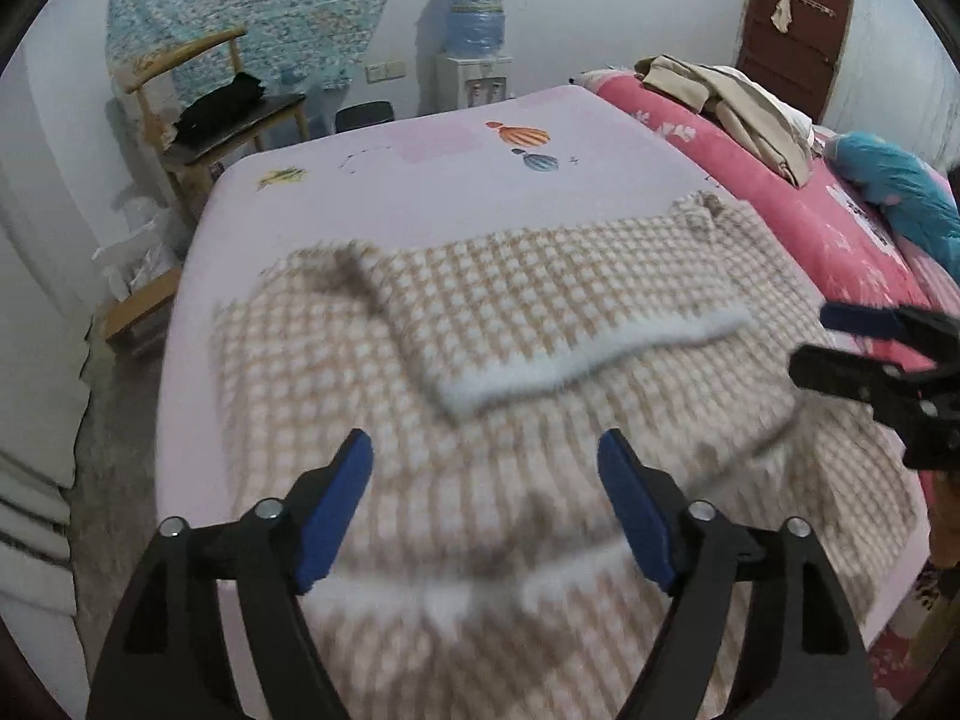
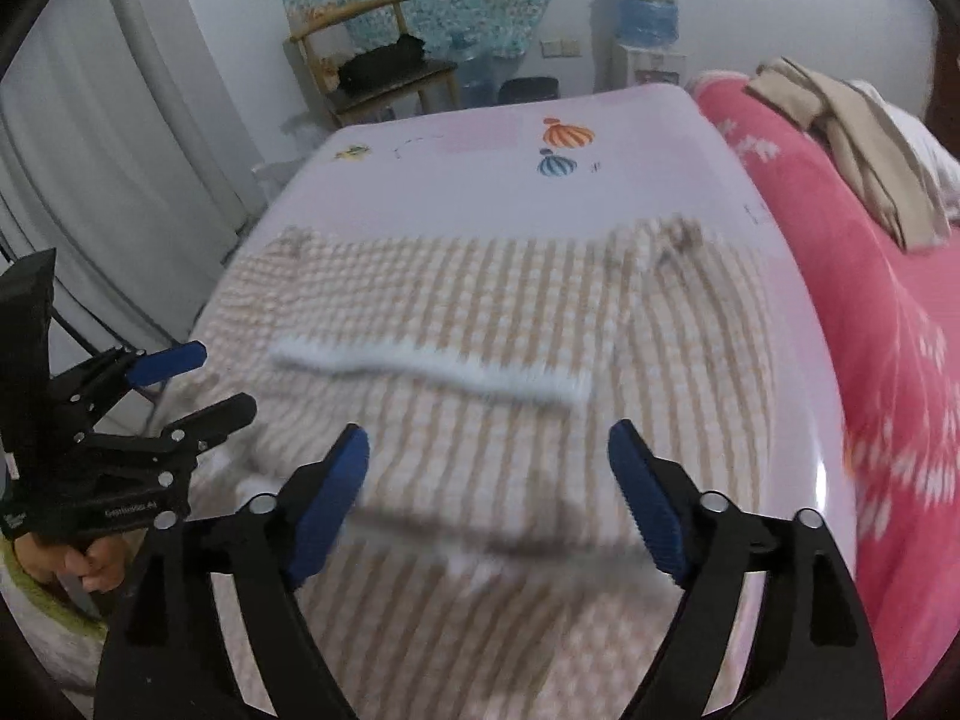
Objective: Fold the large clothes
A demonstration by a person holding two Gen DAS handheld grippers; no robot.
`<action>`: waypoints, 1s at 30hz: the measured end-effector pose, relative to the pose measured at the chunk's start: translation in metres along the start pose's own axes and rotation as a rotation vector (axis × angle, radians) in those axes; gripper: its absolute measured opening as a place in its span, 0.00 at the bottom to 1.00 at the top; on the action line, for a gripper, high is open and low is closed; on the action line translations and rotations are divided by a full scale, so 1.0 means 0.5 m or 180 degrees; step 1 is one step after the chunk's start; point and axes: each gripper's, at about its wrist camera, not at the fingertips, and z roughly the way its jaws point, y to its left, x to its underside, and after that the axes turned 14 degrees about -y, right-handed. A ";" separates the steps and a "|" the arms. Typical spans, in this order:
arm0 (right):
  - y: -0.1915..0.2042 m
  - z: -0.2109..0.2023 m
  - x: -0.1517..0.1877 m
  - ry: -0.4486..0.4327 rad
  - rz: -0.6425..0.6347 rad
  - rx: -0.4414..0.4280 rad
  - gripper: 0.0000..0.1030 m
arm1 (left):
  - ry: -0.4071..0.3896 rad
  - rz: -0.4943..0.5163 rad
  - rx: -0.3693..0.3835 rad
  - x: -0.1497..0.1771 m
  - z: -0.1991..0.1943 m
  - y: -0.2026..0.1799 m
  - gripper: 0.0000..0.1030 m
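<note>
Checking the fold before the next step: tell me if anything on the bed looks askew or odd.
The sweater lies on the sheet with one sleeve folded across its body, and the sleeve's pale cuff runs slanted, not square to the hem. The far collar corner is bunched. Both views are blurred; nothing looks spilled or damaged.

Wooden chair is standing by wall; water dispenser is sitting beyond pink blanket; beige trousers are lying on it.
</note>
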 end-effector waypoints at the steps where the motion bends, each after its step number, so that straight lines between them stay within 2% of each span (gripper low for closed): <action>1: 0.003 -0.015 0.015 0.0007 0.0034 -0.0008 0.79 | 0.0001 -0.0026 -0.0015 0.012 -0.018 0.000 0.78; 8: 0.011 -0.057 0.103 0.0201 0.0125 0.0015 0.80 | 0.0068 -0.0147 -0.0200 0.091 -0.089 0.000 0.86; 15: 0.035 -0.050 0.166 0.0387 0.0164 0.0099 0.81 | 0.0340 -0.0204 -0.0365 0.169 -0.088 -0.011 0.86; 22: 0.046 -0.038 0.179 0.0396 0.0117 0.0153 0.85 | 0.0288 -0.0114 -0.0512 0.182 -0.102 -0.014 0.86; 30: 0.044 -0.008 0.185 0.0445 0.0222 0.0096 0.91 | 0.0299 -0.0205 -0.0606 0.184 -0.106 0.018 0.86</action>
